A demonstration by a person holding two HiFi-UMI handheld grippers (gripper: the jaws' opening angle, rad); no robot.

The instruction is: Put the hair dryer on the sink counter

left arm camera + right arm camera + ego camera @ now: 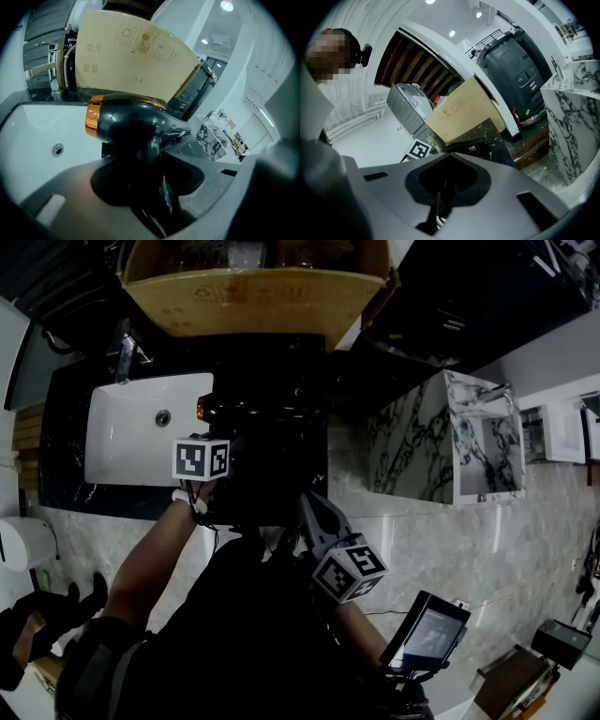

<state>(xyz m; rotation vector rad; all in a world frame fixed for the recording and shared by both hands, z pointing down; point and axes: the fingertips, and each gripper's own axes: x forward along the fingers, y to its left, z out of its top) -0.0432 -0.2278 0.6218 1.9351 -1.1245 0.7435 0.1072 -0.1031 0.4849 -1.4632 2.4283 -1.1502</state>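
A black hair dryer point(225, 412) with a copper ring at its rear hangs over the black sink counter point(281, 371), just right of the white basin point(122, 432). My left gripper point(217, 434) is shut on its handle. In the left gripper view the hair dryer point(126, 124) stands upright between the jaws of that gripper point(150, 157), copper end toward the basin point(33, 136). My right gripper point(314, 512) is lower, near the person's body and off the counter. In its own view the right gripper point(449, 157) has its tips together with nothing seen between them.
A large cardboard box point(253, 287) sits behind the counter, and a chrome faucet point(125, 357) stands at the basin's far edge. A marble-patterned cabinet point(450, 437) stands to the right. A small screen device point(427, 629) is at lower right.
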